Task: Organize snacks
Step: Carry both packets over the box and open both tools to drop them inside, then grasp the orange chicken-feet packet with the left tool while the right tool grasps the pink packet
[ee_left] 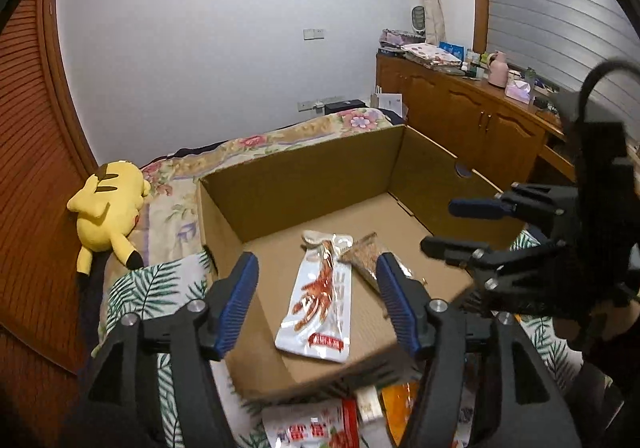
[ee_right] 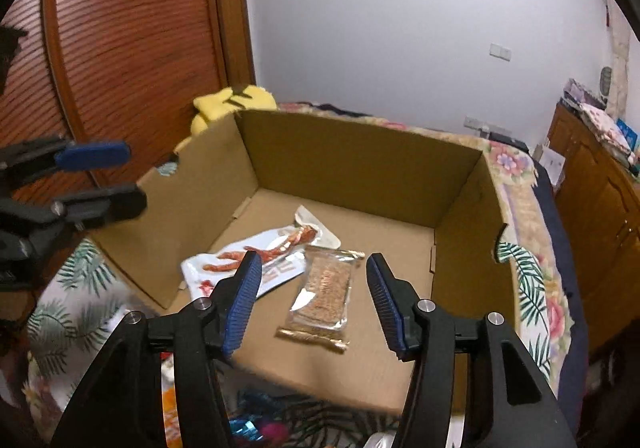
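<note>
An open cardboard box stands on the bed. On its floor lie a white packet printed with red chicken feet and, touching it, a clear packet of brown snack. My left gripper hovers open over the box's near left side with nothing between its fingers. My right gripper is open too, above the brown packet and apart from it.
More snack packets lie on the leaf-print cloth in front of the box. A yellow plush toy rests left of the box by a wooden louvred door. A cluttered wooden cabinet runs along the right.
</note>
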Motion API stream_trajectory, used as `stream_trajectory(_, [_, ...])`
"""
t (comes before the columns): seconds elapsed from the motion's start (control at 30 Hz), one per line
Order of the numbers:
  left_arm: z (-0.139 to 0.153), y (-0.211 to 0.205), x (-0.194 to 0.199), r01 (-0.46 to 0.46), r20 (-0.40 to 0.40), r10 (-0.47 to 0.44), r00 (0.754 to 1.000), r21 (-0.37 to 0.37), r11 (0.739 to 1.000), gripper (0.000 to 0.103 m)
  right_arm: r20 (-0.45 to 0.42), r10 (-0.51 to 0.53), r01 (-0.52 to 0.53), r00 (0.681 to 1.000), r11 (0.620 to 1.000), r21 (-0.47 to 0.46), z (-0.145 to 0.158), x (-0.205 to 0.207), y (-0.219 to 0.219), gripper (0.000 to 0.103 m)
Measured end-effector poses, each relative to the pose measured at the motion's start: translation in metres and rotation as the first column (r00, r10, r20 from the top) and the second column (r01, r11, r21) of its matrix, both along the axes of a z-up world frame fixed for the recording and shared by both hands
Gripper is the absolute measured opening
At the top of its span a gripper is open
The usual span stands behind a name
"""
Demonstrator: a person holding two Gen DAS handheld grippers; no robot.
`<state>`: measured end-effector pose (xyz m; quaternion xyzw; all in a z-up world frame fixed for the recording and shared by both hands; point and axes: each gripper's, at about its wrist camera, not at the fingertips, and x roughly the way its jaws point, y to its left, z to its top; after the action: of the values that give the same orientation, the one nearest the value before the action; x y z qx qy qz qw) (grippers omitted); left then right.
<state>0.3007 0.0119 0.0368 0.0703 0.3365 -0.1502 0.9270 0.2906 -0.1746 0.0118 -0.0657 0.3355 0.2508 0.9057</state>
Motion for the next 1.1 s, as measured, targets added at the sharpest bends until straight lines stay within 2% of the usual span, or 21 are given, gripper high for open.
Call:
stream_trajectory(0.1, [0.003,0.001,-0.017,0.013,0.006,-0.013,1.000,-0.021,1.000,0.070,0.013,-0.008,0.008,1.000,0.999,0.031,0.008,-0.017,-0.005,0.057])
stream_trajectory(0.2, [0.002,0.004,-0.029,0.037,-0.013,-0.038,0.999,-0.047,0.998,0.071,0.023,-0.017,0.016,1.000,0.999,0.037,0.012,-0.036,-0.011,0.057])
stream_trajectory(0.5, [-0.016,0.000,-0.065,0.050,-0.019,-0.050,0.999,0.001,0.999,0.071,0.018,-0.020,0.019,1.000,0.999,0.040,0.005,-0.088,-0.022,0.059])
stream_trajectory(0.63, [-0.028,-0.001,-0.078,0.028,0.006,-0.028,1.000,0.023,0.999,0.071,-0.008,-0.011,0.011,1.000,0.999,0.039,-0.010,-0.104,-0.026,0.059])
stream_trajectory(0.73, [-0.042,-0.003,-0.084,0.016,-0.013,-0.015,1.000,0.031,0.999,0.071,-0.039,-0.005,0.007,0.999,0.999,0.034,-0.024,-0.109,-0.028,0.059])
stream_trajectory(0.83, [-0.056,-0.010,-0.090,0.021,-0.033,-0.019,0.999,0.044,0.999,0.071,-0.073,0.003,-0.001,0.997,0.999,0.037,-0.040,-0.112,-0.030,0.054])
stream_trajectory(1.1, [-0.092,-0.024,-0.101,0.085,-0.149,-0.082,0.985,0.014,0.996,0.071,-0.148,0.026,-0.024,0.989,1.000,0.017,-0.076,-0.108,-0.032,0.052])
